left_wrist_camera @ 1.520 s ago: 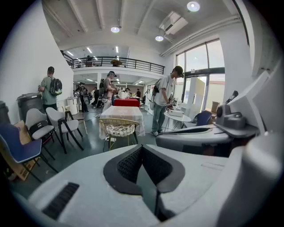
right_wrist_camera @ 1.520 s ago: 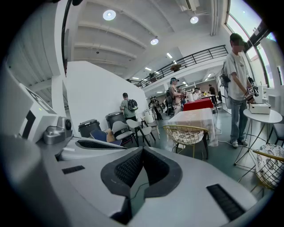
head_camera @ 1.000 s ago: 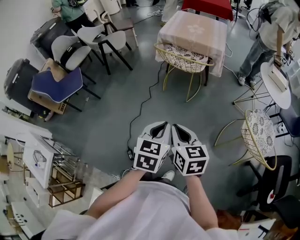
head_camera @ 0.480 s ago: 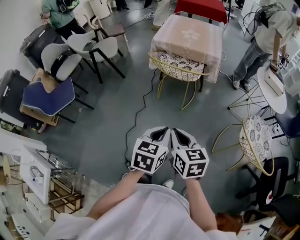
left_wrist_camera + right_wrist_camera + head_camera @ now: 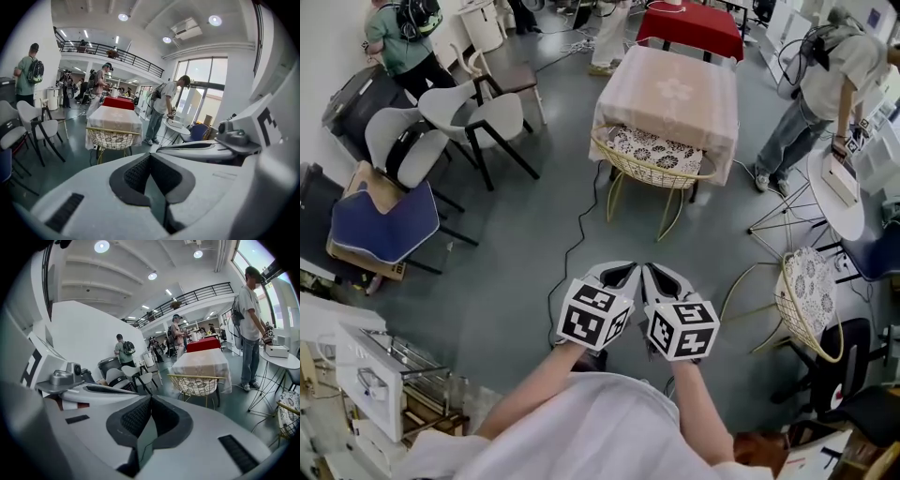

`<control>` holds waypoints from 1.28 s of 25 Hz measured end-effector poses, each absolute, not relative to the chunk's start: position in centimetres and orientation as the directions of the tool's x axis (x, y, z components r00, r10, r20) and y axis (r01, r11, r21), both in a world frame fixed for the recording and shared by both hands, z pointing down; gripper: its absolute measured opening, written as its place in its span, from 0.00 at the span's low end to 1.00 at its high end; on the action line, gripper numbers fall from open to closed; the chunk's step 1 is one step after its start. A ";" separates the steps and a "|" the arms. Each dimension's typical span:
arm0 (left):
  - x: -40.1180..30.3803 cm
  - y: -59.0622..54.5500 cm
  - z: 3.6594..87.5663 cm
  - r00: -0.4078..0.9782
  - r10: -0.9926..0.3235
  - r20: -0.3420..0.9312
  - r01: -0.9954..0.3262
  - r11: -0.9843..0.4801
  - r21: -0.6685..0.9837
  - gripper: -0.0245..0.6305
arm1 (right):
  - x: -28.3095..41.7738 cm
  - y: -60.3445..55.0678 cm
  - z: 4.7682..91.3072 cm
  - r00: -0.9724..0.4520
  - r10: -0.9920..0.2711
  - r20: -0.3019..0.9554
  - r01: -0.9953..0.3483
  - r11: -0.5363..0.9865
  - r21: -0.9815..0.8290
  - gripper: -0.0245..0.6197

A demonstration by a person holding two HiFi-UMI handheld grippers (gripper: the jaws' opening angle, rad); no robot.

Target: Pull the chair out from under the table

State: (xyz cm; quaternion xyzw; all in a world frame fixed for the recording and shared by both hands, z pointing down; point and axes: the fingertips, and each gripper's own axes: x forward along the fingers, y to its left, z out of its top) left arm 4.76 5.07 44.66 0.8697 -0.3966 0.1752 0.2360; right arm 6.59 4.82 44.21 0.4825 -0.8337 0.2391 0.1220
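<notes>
A gold wire chair [image 5: 652, 159] with a patterned cushion stands tucked against the near edge of a table under a pink cloth [image 5: 670, 94]. The chair [image 5: 112, 138] and table [image 5: 115, 117] also show ahead in the left gripper view, and the chair [image 5: 194, 383] and table [image 5: 204, 359] in the right gripper view. My left gripper [image 5: 619, 274] and right gripper [image 5: 664, 275] are held side by side over the grey floor, well short of the chair. Both are shut with nothing between the jaws.
A second wire chair [image 5: 806, 300] stands at the right by a round white table [image 5: 839, 183]. White chairs [image 5: 478, 112] and a blue cushion [image 5: 384, 220] stand at the left. A black cable [image 5: 577, 234] runs across the floor. People stand near the tables [image 5: 825, 84].
The chair and table have come lower in the head view and look nearer. Both grippers have stayed shut and side by side while moving forward with the person.
</notes>
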 end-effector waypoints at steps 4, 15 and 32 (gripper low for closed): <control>3.2 2.8 44.3 0.640 -0.597 0.484 -0.755 -0.604 0.255 0.04 | 5.1 2.9 44.2 -0.479 -0.755 0.447 -0.877 0.390 -0.281 0.04; -0.6 -1.4 44.6 0.699 -0.533 0.477 -0.703 -0.637 0.318 0.04 | 1.4 -0.8 44.5 -0.449 -0.767 0.457 -0.891 0.346 -0.294 0.04; -2.8 -5.4 45.7 0.680 -0.530 0.507 -0.710 -0.648 0.275 0.04 | -0.1 -4.9 44.6 -0.483 -0.778 0.403 -0.867 0.360 -0.345 0.04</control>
